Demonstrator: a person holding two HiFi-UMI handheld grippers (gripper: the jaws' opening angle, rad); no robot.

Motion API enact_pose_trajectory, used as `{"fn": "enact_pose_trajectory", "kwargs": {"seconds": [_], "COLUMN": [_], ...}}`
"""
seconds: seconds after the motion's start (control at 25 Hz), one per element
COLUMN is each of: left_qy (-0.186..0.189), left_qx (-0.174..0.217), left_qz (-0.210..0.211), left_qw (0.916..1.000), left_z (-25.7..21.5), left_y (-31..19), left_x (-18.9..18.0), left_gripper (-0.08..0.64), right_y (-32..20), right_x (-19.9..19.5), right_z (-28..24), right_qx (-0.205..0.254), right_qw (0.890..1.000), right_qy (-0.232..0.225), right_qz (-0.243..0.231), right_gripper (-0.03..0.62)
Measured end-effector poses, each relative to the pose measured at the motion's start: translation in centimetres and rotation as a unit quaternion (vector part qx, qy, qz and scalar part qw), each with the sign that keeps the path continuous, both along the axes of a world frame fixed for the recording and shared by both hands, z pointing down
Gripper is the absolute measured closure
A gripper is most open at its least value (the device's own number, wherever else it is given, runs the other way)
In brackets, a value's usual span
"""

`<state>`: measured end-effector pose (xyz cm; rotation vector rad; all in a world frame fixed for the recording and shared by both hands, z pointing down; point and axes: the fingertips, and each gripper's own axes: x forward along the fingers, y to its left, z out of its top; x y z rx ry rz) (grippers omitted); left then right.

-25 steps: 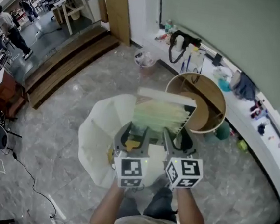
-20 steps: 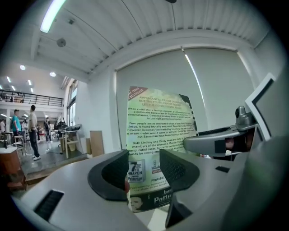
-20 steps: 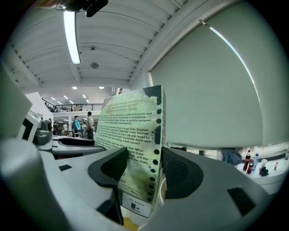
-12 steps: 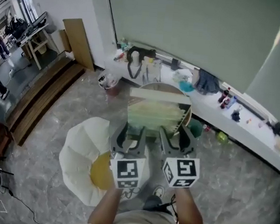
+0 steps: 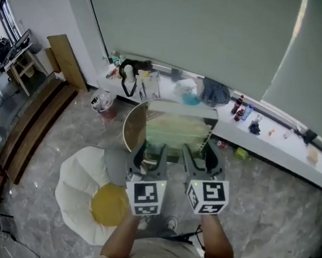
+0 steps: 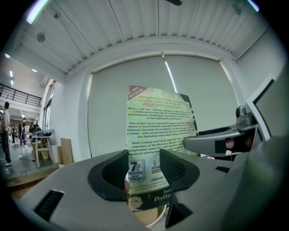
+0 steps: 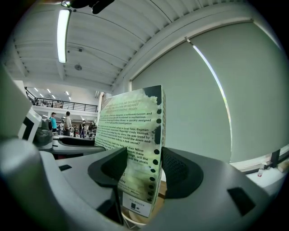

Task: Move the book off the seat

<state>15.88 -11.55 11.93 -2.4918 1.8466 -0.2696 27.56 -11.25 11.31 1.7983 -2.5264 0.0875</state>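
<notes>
Half done, pretty much: pinching the book [image 5: 178, 127] with left claw [image 5: 150, 153] and right claw [image 5: 201, 155], clear of the seat [image 5: 76, 185]; next, lowering gently onto the round desk [image 5: 131, 129].

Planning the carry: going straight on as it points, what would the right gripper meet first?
Likely the grey blind, the held book leading; the right gripper looks above the round table. Depth unclear.

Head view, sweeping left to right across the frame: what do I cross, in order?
Wooden board → white seat → left tongs → right tongs → bottles. The book is clamped in both tongs and spans them, so it has no single place.
</notes>
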Motion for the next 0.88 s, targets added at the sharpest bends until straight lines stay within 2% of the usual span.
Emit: {"fn": "enact_pose_trajectory", "kwargs": {"seconds": [0.32, 0.68, 0.88], "left_qy": [0.005, 0.016, 0.022], "left_qx": [-0.008, -0.014, -0.016], "left_qz": [0.017, 0.021, 0.016], "left_qw": [0.9998, 0.9996, 0.9995], "left_z": [0.3, 1.7, 1.8], "left_y": [-3.5, -8.3, -12.0], "left_x": [2.5, 0.9, -1.6], "left_gripper": [0.337, 0.337, 0.337], "right_y": [-3.1, -7.8, -11.5], "right_x": [2.5, 0.8, -1.6], "right_z": [0.2, 1.3, 1.1], "right_qx": [-0.008, -0.015, -0.019], "right_qw": [1.000, 0.999, 0.999], "right_qy": [0.008, 0.022, 0.029], "right_qz": [0.017, 0.021, 0.022], "right_gripper": [0.341, 0.341, 0.341]}}
